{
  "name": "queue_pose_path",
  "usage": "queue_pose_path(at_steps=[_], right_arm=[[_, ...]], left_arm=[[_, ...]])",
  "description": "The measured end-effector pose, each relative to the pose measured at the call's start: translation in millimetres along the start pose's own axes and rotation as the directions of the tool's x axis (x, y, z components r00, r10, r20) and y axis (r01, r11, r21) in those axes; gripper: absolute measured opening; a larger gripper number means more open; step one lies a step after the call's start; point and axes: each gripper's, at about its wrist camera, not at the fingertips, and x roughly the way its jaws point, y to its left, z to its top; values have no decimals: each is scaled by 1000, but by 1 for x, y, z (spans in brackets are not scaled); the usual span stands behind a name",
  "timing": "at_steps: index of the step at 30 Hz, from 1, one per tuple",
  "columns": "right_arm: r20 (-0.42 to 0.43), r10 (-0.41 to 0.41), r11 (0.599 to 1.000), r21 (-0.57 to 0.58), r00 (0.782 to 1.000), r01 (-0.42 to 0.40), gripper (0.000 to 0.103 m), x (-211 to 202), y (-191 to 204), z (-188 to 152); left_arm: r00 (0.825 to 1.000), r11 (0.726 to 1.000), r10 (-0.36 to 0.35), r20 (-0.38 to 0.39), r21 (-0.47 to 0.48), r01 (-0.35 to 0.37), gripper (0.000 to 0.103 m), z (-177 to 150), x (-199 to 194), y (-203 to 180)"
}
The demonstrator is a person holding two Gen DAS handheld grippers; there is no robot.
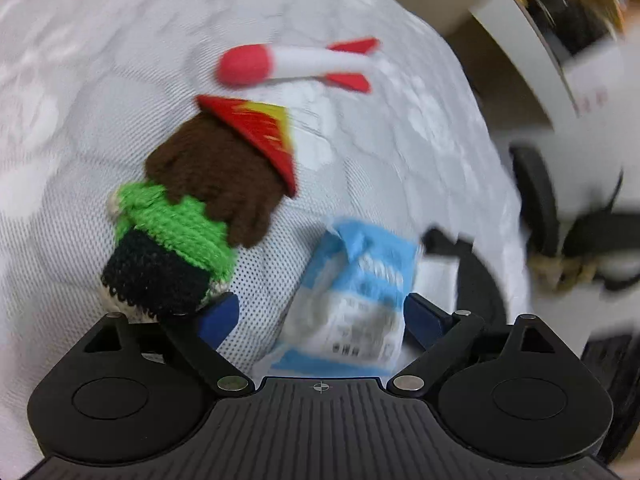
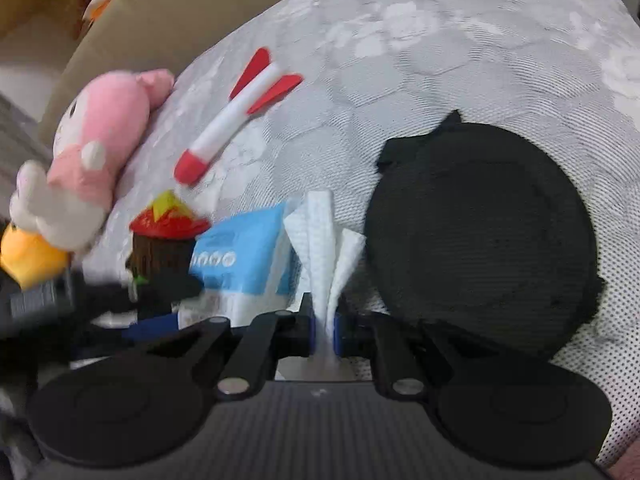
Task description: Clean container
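Observation:
A blue and white wipe pack (image 1: pixel 352 296) lies on the white patterned cloth (image 1: pixel 120 80), between the blue fingertips (image 1: pixel 222 314) of my left gripper (image 1: pixel 320 316), which is open around it. In the right wrist view the pack (image 2: pixel 240 260) sits left of centre. My right gripper (image 2: pixel 324 332) is shut on a white wipe (image 2: pixel 320 240) that stands up from its jaws. A round black container lid (image 2: pixel 480 248) lies on the cloth to the right of the wipe.
A knitted doll (image 1: pixel 200 200) with a red hat, brown hair and green top lies left of the pack. A red and white toy rocket (image 1: pixel 296 64) lies beyond. A pink plush (image 2: pixel 92 144) and an orange toy (image 2: pixel 28 256) sit at the cloth's left edge.

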Motion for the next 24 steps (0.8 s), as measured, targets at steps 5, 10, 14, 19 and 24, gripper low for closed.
queue_pose_path(at_steps=[5,10,14,19,24], right_arm=[[26,92,991,97,995,-94,11,-10,-16,10],[17,113,986,125,993,-114,11,-7,-20,12],[30,139,986,90,990,-141,11,-11,-14,9],[-3,97,990,103,995,-96,11,1,-14,8],[-12,69,992,108,998,-67,12,5,-15,7]], left_arm=[[982,868,159,99,459,-187,96,-33,-8,-53],[942,583,215,259,740,-336,100,-79,14,-94],[919,505,226,322,768,-393,100,-89,36,-103],[931,570,204,303,736,-365,100,-76,44,-94],[945,640,191,265,696,-325,101,-61,50,-83]])
